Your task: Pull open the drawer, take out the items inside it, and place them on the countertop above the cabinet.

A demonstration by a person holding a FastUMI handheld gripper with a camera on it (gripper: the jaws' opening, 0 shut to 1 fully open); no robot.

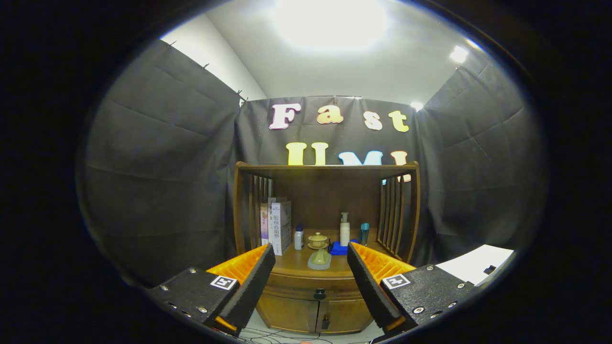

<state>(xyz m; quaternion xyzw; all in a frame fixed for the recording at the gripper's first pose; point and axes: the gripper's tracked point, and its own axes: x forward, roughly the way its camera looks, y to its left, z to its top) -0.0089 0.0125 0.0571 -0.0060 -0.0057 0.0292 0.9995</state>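
claw (311, 282) spread wide, holding nothing, squared up well short of the closed drawer (306, 283) so its knob (319, 291) sits between fingers.

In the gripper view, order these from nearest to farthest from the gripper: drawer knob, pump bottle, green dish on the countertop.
The gripper is open, well short of the cabinet.
1. Drawer knob, between the fingers, on the drawer front.
2. Green dish, near the countertop's front edge.
3. Pump bottle, farther back, right of centre.
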